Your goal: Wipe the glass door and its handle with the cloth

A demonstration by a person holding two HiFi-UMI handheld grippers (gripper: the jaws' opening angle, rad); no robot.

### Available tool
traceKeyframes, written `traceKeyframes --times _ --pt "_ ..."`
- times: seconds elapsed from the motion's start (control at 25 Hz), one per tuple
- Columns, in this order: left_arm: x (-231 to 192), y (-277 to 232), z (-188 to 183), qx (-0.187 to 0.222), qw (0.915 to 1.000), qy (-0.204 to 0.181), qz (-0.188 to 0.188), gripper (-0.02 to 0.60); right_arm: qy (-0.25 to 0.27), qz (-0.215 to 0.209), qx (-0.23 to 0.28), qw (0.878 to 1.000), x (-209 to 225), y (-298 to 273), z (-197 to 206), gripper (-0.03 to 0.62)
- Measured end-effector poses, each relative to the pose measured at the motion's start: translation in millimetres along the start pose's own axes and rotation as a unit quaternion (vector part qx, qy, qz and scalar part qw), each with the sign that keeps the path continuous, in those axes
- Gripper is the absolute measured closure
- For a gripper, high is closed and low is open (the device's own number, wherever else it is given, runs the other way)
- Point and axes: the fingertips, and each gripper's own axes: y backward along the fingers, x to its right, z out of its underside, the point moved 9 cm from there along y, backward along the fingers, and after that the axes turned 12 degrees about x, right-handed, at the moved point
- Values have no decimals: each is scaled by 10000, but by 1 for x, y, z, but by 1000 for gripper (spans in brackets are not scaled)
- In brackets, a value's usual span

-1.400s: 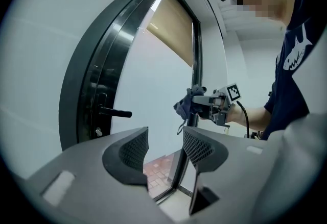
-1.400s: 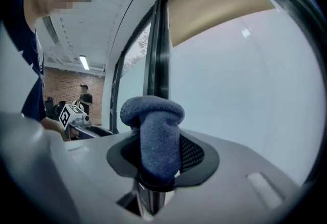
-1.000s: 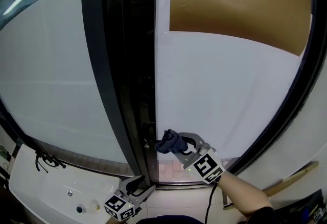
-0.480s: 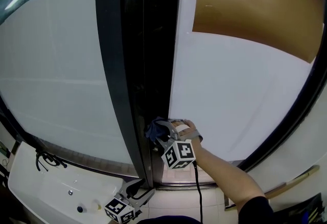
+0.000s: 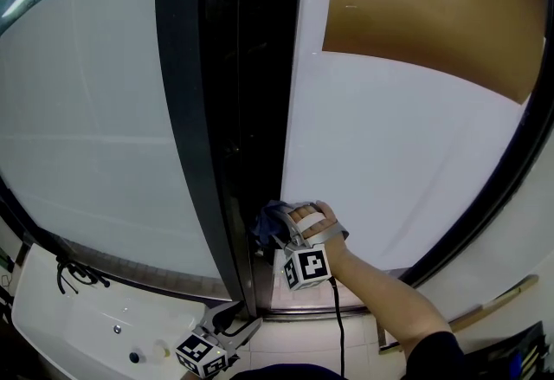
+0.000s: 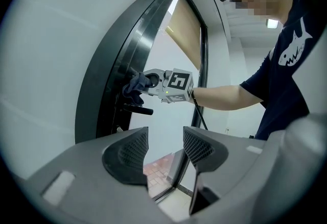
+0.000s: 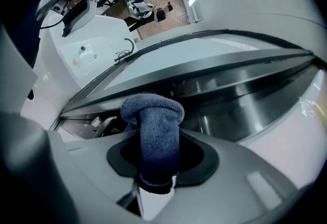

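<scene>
The frosted glass door [image 5: 389,162] fills the right of the head view, next to a black door frame [image 5: 234,110]. My right gripper [image 5: 279,227] is shut on a dark blue cloth [image 5: 270,221] and presses it against the door's edge at the frame, low down. In the right gripper view the cloth [image 7: 153,131] bulges out between the jaws, close to the dark frame [image 7: 245,90]. The left gripper view shows the cloth [image 6: 137,84] just above the black lever handle [image 6: 134,109]. My left gripper [image 5: 235,319] hangs low, open and empty [image 6: 164,149].
A white basin [image 5: 95,318] with a black cord [image 5: 78,270] lies at the lower left. A wooden stick [image 5: 493,305] leans at the lower right. A person in a dark shirt [image 6: 286,59] stands to the right of the door.
My right gripper carried the cloth left and a little up, from in front of the glass to the door's edge by the frame. It has barely moved in the last half second.
</scene>
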Motion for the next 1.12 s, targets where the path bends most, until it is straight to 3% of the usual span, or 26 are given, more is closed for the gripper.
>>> traceKeyframes --times 0.6,1.12 --pt "16 -10 0 -65 9996 -26 287 371 -199 76 -1094 9938 -1 87 83 464" --pt "27 -20 1 -121 9986 -21 507 371 -681 364 -2326 9695 -4 181 167 464"
